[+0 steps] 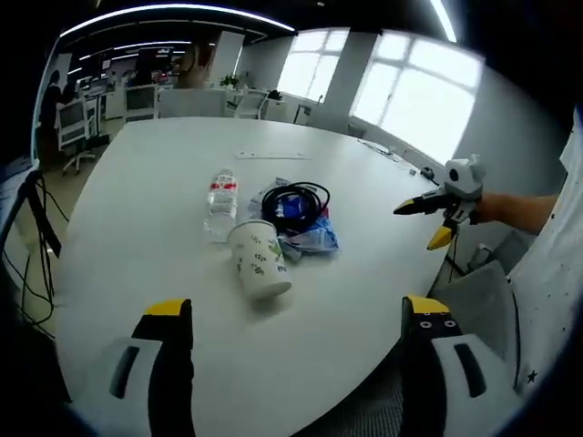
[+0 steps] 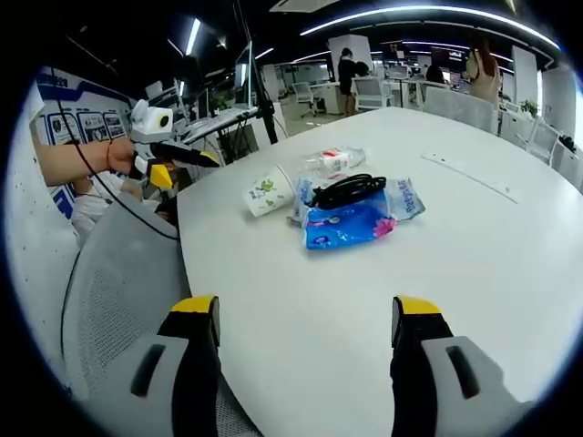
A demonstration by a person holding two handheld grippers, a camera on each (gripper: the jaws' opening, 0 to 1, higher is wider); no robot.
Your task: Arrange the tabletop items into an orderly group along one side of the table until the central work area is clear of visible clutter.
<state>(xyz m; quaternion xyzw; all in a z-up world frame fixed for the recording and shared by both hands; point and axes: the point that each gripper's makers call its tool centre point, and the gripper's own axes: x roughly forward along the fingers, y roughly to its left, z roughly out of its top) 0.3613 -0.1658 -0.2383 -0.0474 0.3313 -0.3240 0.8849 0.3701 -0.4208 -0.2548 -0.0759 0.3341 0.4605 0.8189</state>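
Note:
A white paper cup (image 1: 260,259) with a green print lies on its side on the white table (image 1: 164,182). Just behind it stands a clear water bottle (image 1: 221,202) with a red label. To the right, a black cable coil (image 1: 296,202) rests on a blue packet (image 1: 314,235). My left gripper (image 1: 296,308) is open above the near table edge, short of the cup. My right gripper (image 1: 419,226), held in a hand, hovers open off the table's right edge. From the right gripper view I see the cup (image 2: 267,194), bottle (image 2: 332,160), cable (image 2: 351,189), packet (image 2: 351,223), my open right gripper (image 2: 305,309) and the left gripper (image 2: 189,168).
A grey mesh office chair (image 2: 109,282) stands against the table edge beside me. A flat cover strip (image 1: 271,156) lies in the tabletop beyond the items. Desks, chairs and people are in the background. A stand with hanging cables (image 1: 36,218) is off the table's left edge.

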